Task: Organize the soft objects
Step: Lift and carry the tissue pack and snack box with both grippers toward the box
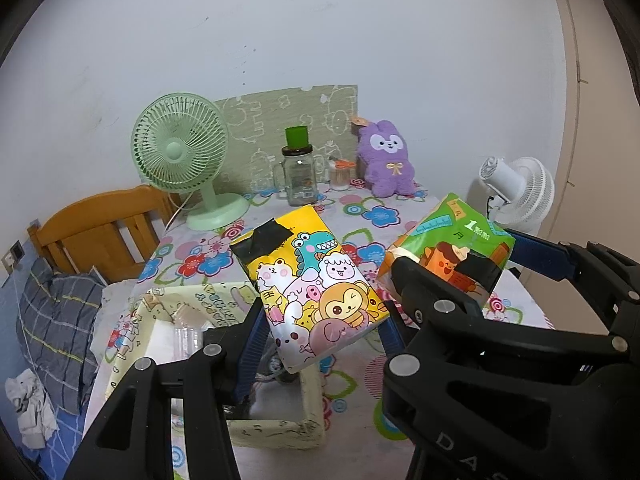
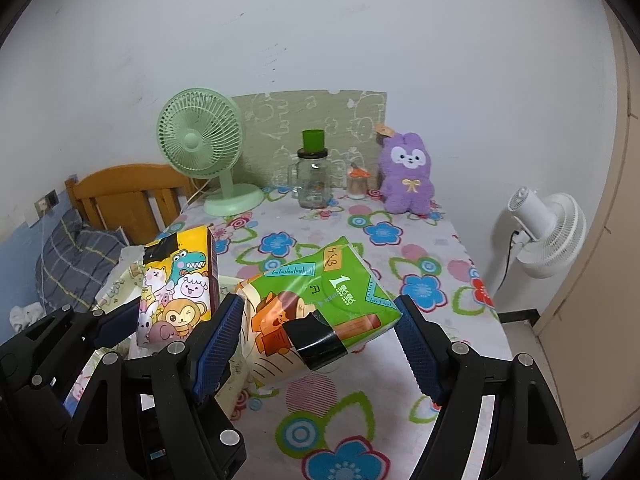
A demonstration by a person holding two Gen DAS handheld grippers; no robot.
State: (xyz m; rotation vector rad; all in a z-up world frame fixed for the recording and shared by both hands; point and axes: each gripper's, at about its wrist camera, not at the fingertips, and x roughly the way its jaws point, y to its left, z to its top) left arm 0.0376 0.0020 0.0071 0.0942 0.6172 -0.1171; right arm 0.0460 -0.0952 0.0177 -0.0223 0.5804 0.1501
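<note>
My left gripper (image 1: 322, 330) is shut on a yellow cartoon-animal tissue pack (image 1: 314, 284) and holds it above a cream fabric storage box (image 1: 276, 428). The pack also shows in the right wrist view (image 2: 178, 286). My right gripper (image 2: 320, 344) is shut on a green tissue pack (image 2: 320, 300) with black tape and holds it above the floral tablecloth (image 2: 400, 256). In the left wrist view the green pack (image 1: 452, 248) sits right of the yellow one, between the right gripper's fingers (image 1: 428, 280). A purple plush bunny (image 1: 386, 160) sits upright at the table's far edge.
A green desk fan (image 1: 180, 156), a glass jar with a green lid (image 1: 298, 168) and a small jar (image 1: 340, 174) stand at the back. A white fan (image 2: 548, 228) stands off the table's right. A wooden bed with a plaid pillow (image 1: 56, 320) lies left.
</note>
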